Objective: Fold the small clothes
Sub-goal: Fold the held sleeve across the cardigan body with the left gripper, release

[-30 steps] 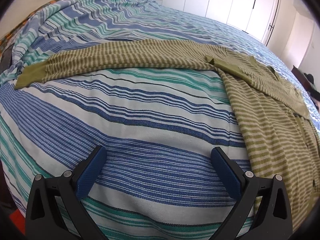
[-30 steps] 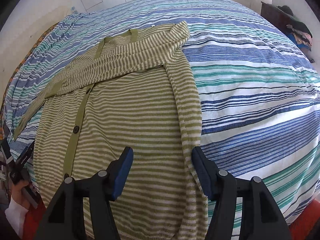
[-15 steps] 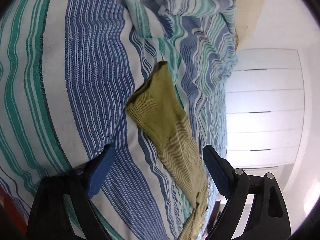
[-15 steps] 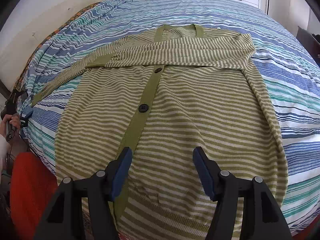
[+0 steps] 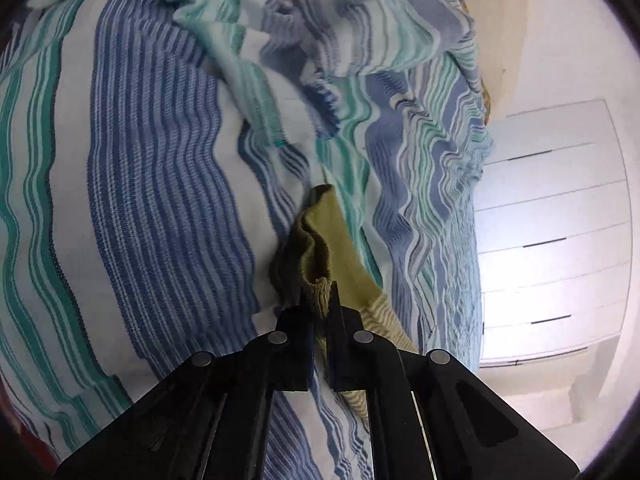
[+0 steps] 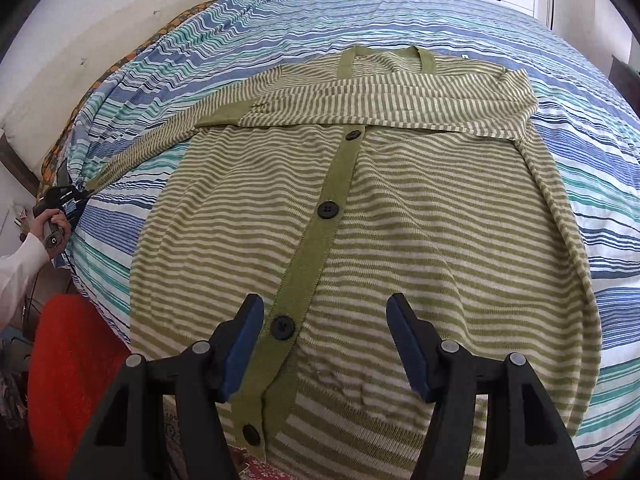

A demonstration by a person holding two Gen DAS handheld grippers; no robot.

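Left tongs clamping the plain olive cuff of the outstretched sleeve, jaws closed tight on a bunched ridge of knit; cuff lying straight ahead of the tips, on the striped bedspread, with the striped part of the sleeve trailing back and to the right beneath the tongs. Right tongs standing about half open and empty, hovering over the lower front of the cardigan, button band running up between the jaws toward the neckline; garment spread flat on the bed, one sleeve already folded across the chest, the other stretching far left to the person's left hand gripping the other tool at the bed's edge.

Handling, as judged: light, thin, limp knit, stretching and sagging under any pull, sliding easily over the bedspread; nothing fragile apart from possible snagging at the buttons. Best holds appearing to be the firmer ribbed parts: cuff, hem and band, rather than the loose striped body.

Against the frames a second earlier: left tongs then gaping wide over bare bedspread, sleeve lying well ahead; jaws having just been closing, now with the cuff between them, view rolled strongly. Right tongs then nearer the garment's right edge, now centring over the button band, opening about unchanged.
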